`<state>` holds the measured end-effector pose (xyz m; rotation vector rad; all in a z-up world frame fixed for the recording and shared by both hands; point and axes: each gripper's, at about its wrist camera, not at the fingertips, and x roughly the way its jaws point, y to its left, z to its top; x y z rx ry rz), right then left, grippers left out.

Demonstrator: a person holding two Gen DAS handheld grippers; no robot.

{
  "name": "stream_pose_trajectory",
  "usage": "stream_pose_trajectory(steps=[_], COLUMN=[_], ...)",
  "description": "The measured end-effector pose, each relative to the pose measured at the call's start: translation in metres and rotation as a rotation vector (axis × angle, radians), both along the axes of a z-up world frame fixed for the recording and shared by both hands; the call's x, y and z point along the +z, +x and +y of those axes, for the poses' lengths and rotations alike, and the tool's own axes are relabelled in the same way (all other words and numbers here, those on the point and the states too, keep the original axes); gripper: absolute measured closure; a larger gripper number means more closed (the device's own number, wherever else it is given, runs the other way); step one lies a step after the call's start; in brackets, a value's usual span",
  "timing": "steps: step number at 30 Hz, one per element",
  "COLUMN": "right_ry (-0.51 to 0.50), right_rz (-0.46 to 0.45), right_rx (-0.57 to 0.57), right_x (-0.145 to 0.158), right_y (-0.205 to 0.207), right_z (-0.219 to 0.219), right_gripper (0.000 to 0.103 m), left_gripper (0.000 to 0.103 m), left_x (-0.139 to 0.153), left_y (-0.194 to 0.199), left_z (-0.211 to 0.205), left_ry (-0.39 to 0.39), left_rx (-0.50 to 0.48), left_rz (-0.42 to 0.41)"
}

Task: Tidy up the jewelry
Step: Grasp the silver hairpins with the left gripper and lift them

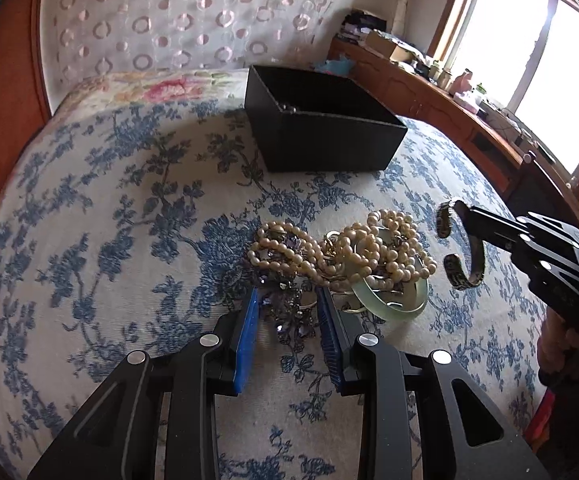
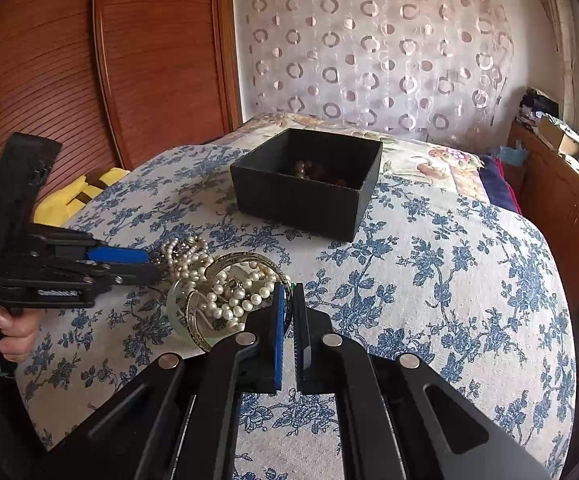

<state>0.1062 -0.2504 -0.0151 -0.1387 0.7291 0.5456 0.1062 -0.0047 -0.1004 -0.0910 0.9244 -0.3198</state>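
Observation:
A pile of jewelry lies on the blue-flowered bedspread: pearl strands (image 1: 341,248), a pale green bangle (image 1: 393,304) and a purple beaded piece (image 1: 289,312). My left gripper (image 1: 289,300) is open, its blue pads on either side of the purple piece. My right gripper (image 2: 288,292) is shut on a dark patterned cuff bracelet (image 1: 459,248) and holds it just right of the pile, above the bedspread. A black open box (image 2: 309,200) stands further back; brown beads (image 2: 317,170) lie inside it.
A wooden wardrobe (image 2: 89,80) stands at the left, a curtain (image 2: 369,52) behind the bed. A cluttered wooden sideboard (image 1: 449,96) runs along the window side. A yellow cloth (image 2: 73,196) lies at the bed's left edge.

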Motion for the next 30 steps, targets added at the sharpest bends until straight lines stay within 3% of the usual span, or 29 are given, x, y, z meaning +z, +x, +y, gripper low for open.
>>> stream_pose_trajectory(steps=[4, 10, 14, 19, 30], right_ry=[0.003, 0.012, 0.013, 0.022, 0.024], right_rz=[-0.001, -0.001, -0.003, -0.007, -0.013], right_rx=[-0.001, -0.007, -0.005, -0.007, -0.004], right_x=[0.001, 0.003, 0.004, 0.006, 0.01], right_y=[-0.001, -0.002, -0.003, -0.003, -0.003], right_z=[-0.002, -0.005, -0.006, -0.006, -0.004], right_gripper=[0.098, 0.098, 0.098, 0.098, 0.098], left_gripper=[0.079, 0.08, 0.08, 0.085, 0.085], left_x=[0.0, 0.008, 0.032, 0.064, 0.074], left_y=[0.0, -0.003, -0.009, -0.009, -0.008], left_z=[0.003, 0.003, 0.0, 0.001, 0.018], left_ry=[-0.016, 0.03, 0.136, 0.194, 0.201], left_rx=[0.024, 0.02, 0.009, -0.007, 0.019], left_rz=[-0.005, -0.035, -0.112, -0.18, -0.192])
